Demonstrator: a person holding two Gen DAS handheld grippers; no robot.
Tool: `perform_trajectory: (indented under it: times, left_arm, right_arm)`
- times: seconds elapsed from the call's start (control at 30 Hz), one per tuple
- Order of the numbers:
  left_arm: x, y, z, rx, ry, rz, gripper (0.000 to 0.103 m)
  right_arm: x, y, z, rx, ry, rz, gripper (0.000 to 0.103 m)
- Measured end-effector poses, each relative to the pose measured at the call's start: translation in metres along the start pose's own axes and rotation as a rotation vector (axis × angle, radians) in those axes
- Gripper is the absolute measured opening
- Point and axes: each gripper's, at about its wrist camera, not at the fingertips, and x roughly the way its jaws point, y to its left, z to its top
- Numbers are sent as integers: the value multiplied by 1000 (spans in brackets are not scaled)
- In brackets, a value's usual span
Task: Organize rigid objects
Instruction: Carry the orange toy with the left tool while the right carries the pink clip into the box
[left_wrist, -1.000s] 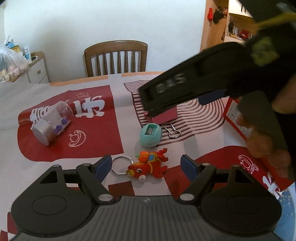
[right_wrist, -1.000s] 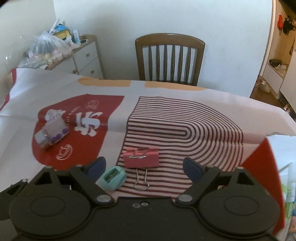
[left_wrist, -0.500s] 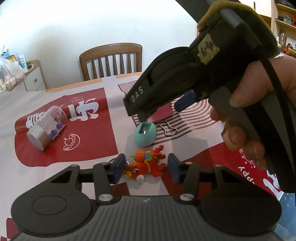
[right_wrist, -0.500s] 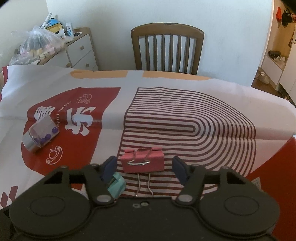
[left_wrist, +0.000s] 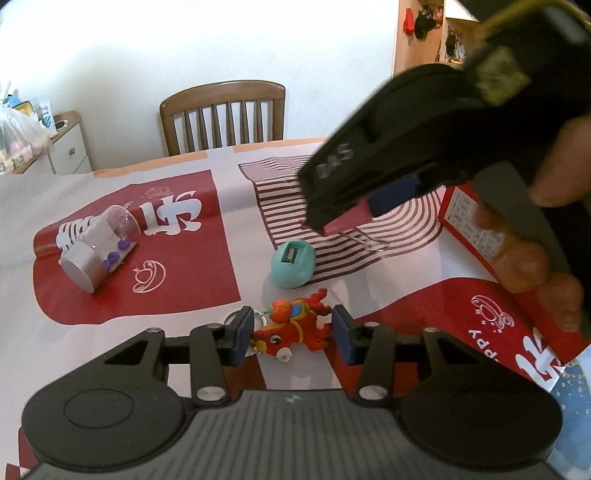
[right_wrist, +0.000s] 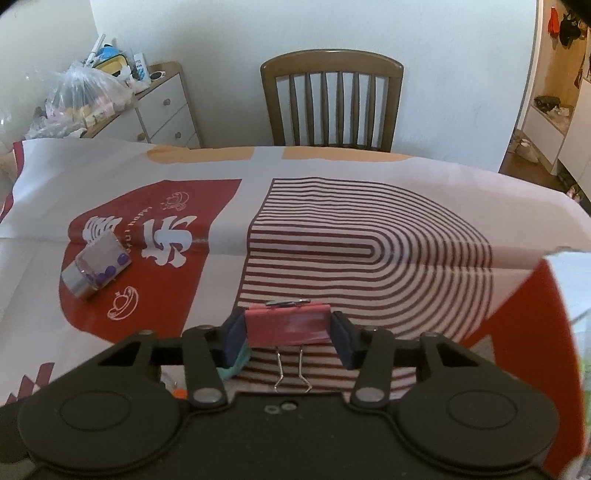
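Note:
My left gripper (left_wrist: 291, 334) is shut on a red and orange toy keychain (left_wrist: 295, 326) with a metal ring, low over the table. My right gripper (right_wrist: 290, 336) is shut on a pink binder clip (right_wrist: 288, 326), its wire handles hanging toward the camera. In the left wrist view the right gripper (left_wrist: 373, 201) hovers above the striped print, with the pink clip (left_wrist: 345, 223) between its pads. A teal egg-shaped sharpener (left_wrist: 293, 264) lies between the two grippers. A clear capsule with purple beads and a grey cap (left_wrist: 98, 249) lies on its side on the red print at left.
A red box (left_wrist: 476, 236) stands at the right of the table. The table is covered by a red and white printed sheet (right_wrist: 369, 236). A wooden chair (right_wrist: 332, 103) stands at the far edge. A white drawer unit with bags (right_wrist: 147, 107) is at the back left.
Both grippers have closed: the left onto the toy keychain, the right onto the pink binder clip. The right gripper has lifted the clip slightly.

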Motion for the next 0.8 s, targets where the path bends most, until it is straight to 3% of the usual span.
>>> perform_trajectory:
  times: [0.3, 0.8]
  left_arm:
    - [-22, 10, 2, -64, 13, 6, 45]
    - [-95, 2, 25, -113, -20, -3, 45]
  right_arm:
    - [-44, 1, -14, 13, -14, 17, 48]
    - [-134, 1, -32, 12, -80, 45, 48]
